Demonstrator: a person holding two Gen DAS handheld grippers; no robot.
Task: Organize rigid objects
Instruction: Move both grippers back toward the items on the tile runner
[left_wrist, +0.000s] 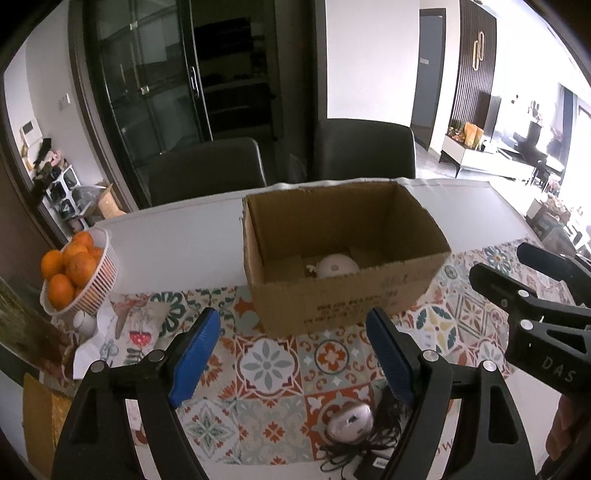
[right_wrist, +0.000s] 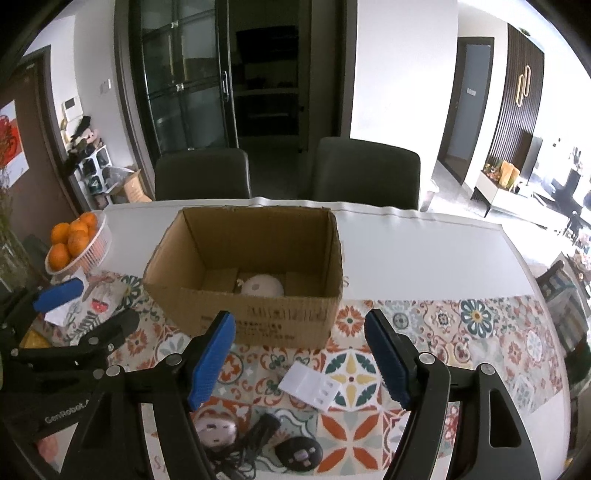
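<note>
Left wrist view: left gripper (left_wrist: 291, 354) hangs over the patterned mat (left_wrist: 269, 365), jaws apart, nothing btwn the blue pads (left_wrist: 194, 360).
Right wrist view: right gripper (right_wrist: 301, 356) same story, jaws spread, empty, aimed at the cardboard box (right_wrist: 258, 321).
Box: open top, sits on the table (right_wrist: 424, 251) w/ its near edge on the mat; two dark chairs (right_wrist: 365, 170) behind.
Done so far: one white rounded device (right_wrist: 261, 285) lies inside on the box floor, plus smth small & pale beside it, can't tell what.
Left to do: pinkish round gadget (right_wrist: 216, 430) near the bottom edge, tangled dark cable (right_wrist: 255, 435) touching it, dark oval item (right_wrist: 299, 452) just beside, white flat piece (right_wrist: 312, 386) w/ small slots lying btwn the right jaws in view.
Progress: early by my read, approx one item in, at least four out.
Not task items, prob: basket of oranges (left_wrist: 79, 275) at far left, printed cloth (left_wrist: 138, 328) & clutter beside it.
Writing on grippers: "DAS" on the right gripper body as seen from the left cam; "GenRobot" on the left gripper body as seen from the right cam.
Writing on box: rows of dark print on the front wall, too blurred to read; faint scribble near the rim, illegible.
</note>
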